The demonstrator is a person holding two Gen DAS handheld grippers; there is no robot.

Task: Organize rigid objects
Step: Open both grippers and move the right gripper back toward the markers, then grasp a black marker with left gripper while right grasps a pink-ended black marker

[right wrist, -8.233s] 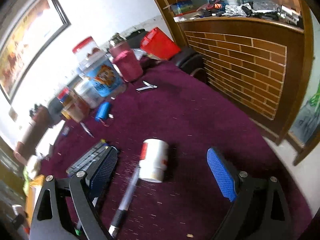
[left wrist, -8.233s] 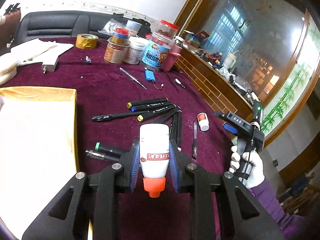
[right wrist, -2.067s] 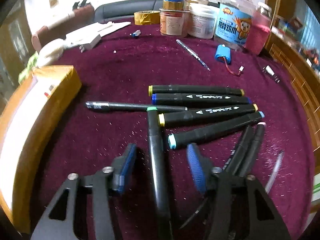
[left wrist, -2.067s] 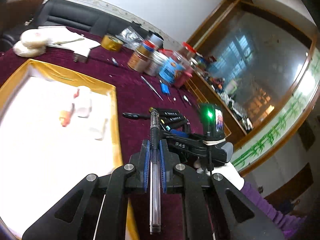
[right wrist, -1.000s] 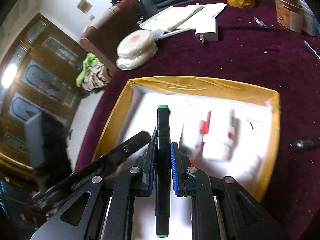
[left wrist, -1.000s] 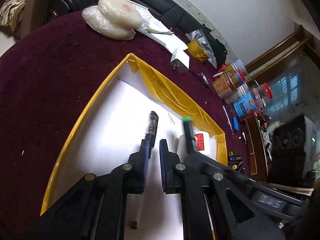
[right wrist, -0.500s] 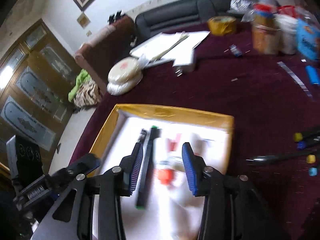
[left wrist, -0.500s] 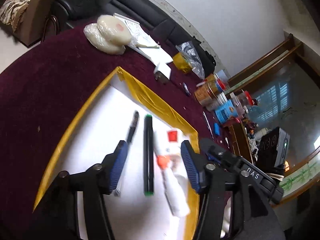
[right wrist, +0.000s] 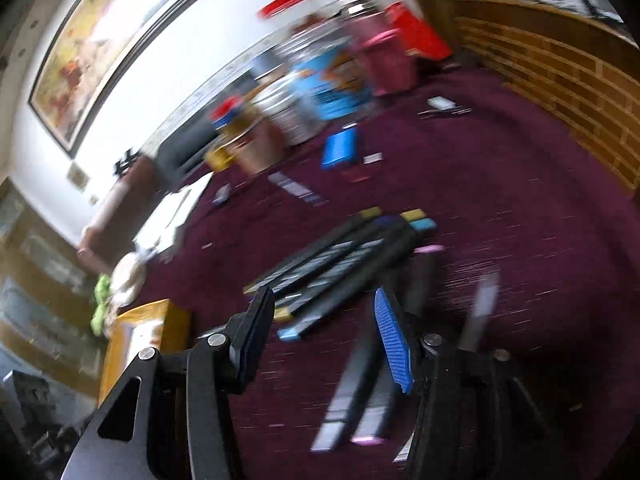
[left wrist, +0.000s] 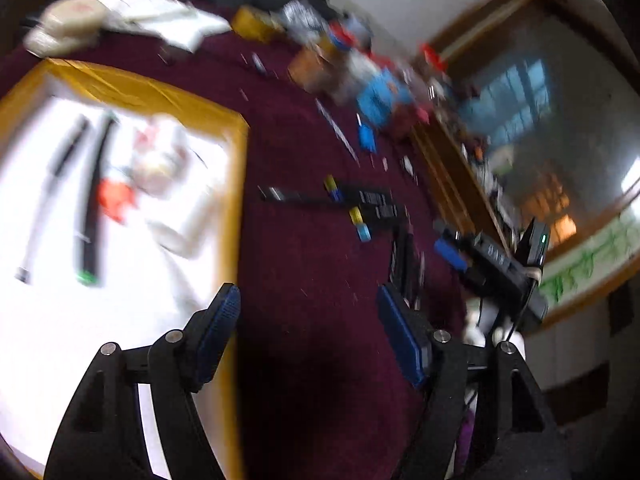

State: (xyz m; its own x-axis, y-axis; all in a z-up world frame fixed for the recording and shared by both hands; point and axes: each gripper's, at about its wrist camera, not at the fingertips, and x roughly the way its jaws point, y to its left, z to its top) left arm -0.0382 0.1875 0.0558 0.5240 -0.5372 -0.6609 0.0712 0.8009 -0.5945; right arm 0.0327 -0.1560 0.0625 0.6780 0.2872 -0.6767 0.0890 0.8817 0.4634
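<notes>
Both my grippers are empty, and their jaws are opening with nothing between the pads. My left gripper [left wrist: 308,336] hangs over bare maroon cloth, with the yellow-rimmed tray [left wrist: 234,208] just off its left finger. Inside the tray, ahead and to the left, lie a pen [left wrist: 56,184], a black marker [left wrist: 94,204] and a white bottle with an orange cap [left wrist: 156,168], all smeared by blur. My right gripper [right wrist: 324,340] points down at the loose markers [right wrist: 340,268]: a fanned row lies just ahead of its tips, and two more dark ones [right wrist: 360,380] lie beneath and between its fingers.

The risk I see is crowding. The markers lie side by side, touching, so closing on one could pinch its neighbour too or roll it away across the cloth. With the picture this blurred, I judge my aim poor; a finger coming down on top of a marker instead of beside it would skid it out of line.
</notes>
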